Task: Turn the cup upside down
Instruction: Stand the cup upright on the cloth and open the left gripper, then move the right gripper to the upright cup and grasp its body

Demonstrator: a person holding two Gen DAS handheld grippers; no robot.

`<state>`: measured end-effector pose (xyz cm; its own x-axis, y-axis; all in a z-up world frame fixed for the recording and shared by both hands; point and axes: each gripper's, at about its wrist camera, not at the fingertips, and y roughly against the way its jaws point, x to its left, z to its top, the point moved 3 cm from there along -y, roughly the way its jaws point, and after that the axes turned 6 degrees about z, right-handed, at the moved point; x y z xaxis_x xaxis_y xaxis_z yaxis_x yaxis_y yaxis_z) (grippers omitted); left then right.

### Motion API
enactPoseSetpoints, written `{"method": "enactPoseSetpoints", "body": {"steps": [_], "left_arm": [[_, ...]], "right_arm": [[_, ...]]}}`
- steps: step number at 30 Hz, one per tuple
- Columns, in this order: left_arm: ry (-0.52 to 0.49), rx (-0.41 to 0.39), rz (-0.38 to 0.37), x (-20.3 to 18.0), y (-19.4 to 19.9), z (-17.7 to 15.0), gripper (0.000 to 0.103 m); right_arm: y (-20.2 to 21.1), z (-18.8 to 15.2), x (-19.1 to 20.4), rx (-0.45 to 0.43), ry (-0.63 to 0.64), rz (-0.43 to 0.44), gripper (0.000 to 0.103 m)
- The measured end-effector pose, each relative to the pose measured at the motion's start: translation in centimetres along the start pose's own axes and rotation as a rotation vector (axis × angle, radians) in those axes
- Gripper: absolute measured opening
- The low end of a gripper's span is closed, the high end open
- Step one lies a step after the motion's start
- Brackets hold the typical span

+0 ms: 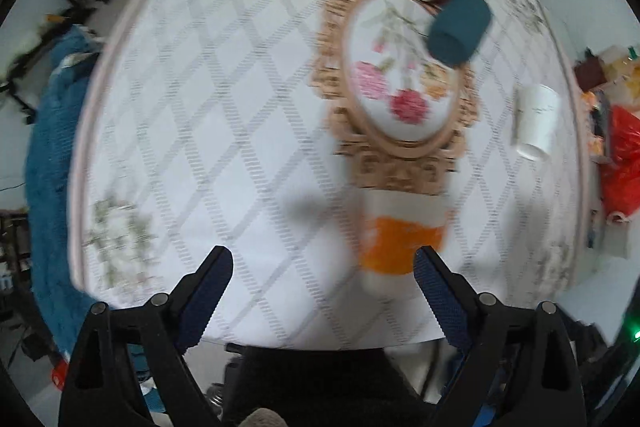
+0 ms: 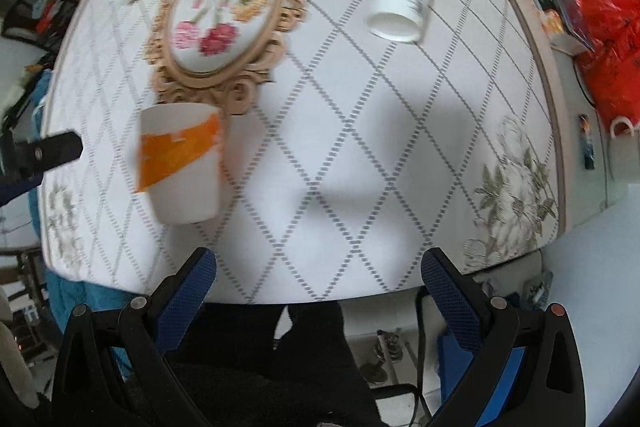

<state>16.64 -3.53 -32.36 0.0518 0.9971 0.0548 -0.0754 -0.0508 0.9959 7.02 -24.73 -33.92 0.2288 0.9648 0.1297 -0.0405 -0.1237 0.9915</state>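
In the left wrist view, the left gripper (image 1: 323, 269) hangs wide open and empty above the near edge of the tablecloth (image 1: 224, 115); the orange-banded white cup (image 1: 402, 233) stands just beyond its right finger, long axis vertical, though blur hides which end is up. In the right wrist view, the right gripper (image 2: 318, 273) is likewise spread wide, holding nothing, and the cup (image 2: 182, 165) sits far left of it, upright-axised, narrow end nearest the camera.

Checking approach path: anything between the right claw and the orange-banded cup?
Nothing. In the right wrist view, only bare diamond-pattern tablecloth lies between the open right claw and the orange-banded cup, up-left of it.
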Motion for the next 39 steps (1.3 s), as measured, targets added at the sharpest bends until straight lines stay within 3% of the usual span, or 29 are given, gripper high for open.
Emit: {"method": "enactPoseSetpoints", "body": {"steps": [4,12,20,28,34,38,39], "left_arm": [[0.067,-0.009,0.091,4.1,0.0,-2.3,0.092],[0.130,0.029,0.113,8.2,-1.8,-3.6,0.092],[0.099,0.041,0.079,9.4,-3.2,-2.2,0.092],[0.082,0.054,0.041,9.6,-4.4,-1.4,0.092],[0.092,0.042,0.056,10.1,-4.7,-1.3,0.092],[0.133,0.053,0.065,11.0,-5.3,-1.3,0.092],[0.140,0.055,0.068,11.2,-5.5,-1.3,0.092]], "right_arm": [[0.3,-0.3,2.4,-0.003,0.046,0.035,0.103],[-0.5,0.3,5.4,0.022,0.086,0.043,0.103],[-1.4,2.0,7.8,0.062,0.089,0.008,0.103],[-0.7,3.0,10.4,0.083,0.221,-0.049,0.103],[0.0,4.2,11.9,0.110,0.428,-0.130,0.103],[0.3,4.3,14.5,0.091,0.790,-0.255,0.103],[0.3,3.9,15.4,0.070,0.931,-0.307,0.103]]}}
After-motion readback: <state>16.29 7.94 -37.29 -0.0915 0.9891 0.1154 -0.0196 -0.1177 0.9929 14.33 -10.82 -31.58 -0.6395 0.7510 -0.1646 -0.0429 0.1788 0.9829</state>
